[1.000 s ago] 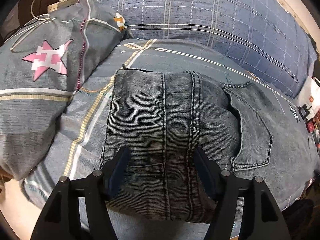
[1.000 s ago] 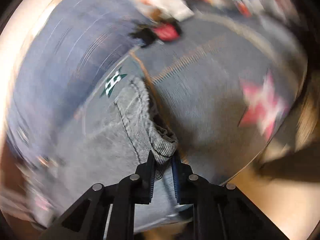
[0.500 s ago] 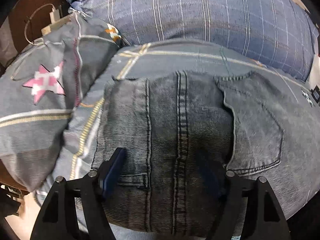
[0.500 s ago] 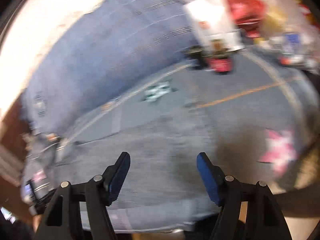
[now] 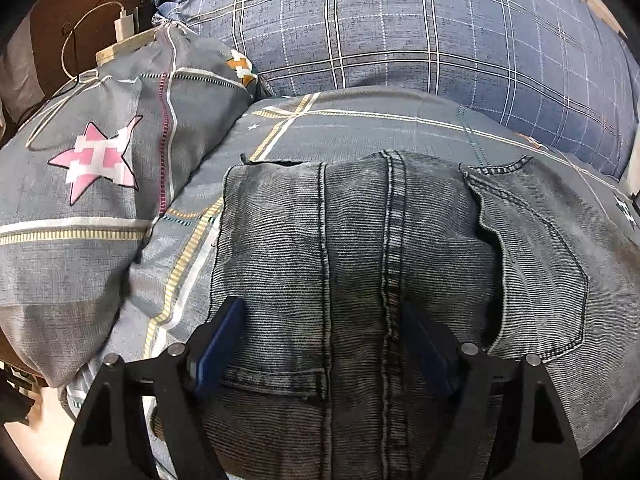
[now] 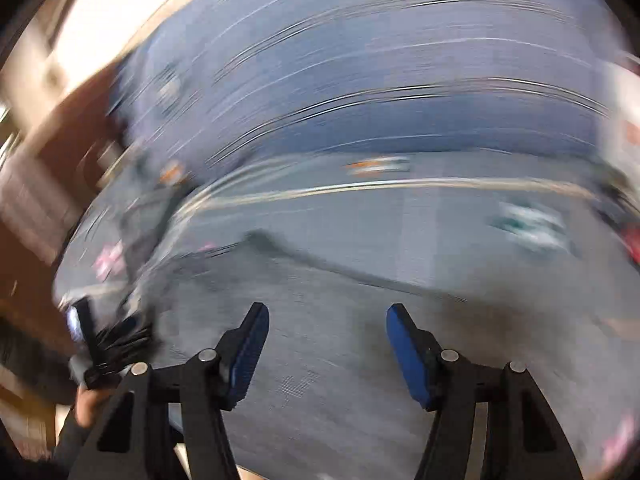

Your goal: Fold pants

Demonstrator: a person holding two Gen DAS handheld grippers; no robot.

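Grey washed jeans [image 5: 360, 248] lie folded flat on the bed, back pocket up on the right, seams running toward me. My left gripper [image 5: 324, 320] is open, low over the near edge of the jeans, its blue pads either side of the centre seam, holding nothing. In the blurred right wrist view the jeans [image 6: 320, 320] show as a grey patch below my right gripper [image 6: 324, 320], which is open and empty. The left gripper and the hand holding it [image 6: 96, 344] show at the left edge there.
A grey pillow with a pink star [image 5: 92, 184] lies left of the jeans. A blue plaid quilt [image 5: 400, 40] is heaped behind. A white charger and cable [image 5: 124, 26] sit at the far left. The bed edge runs just below the jeans.
My right gripper let go of the jeans' edge, opened and swung left across the bed. My left gripper stayed open and shifted a little over the jeans.
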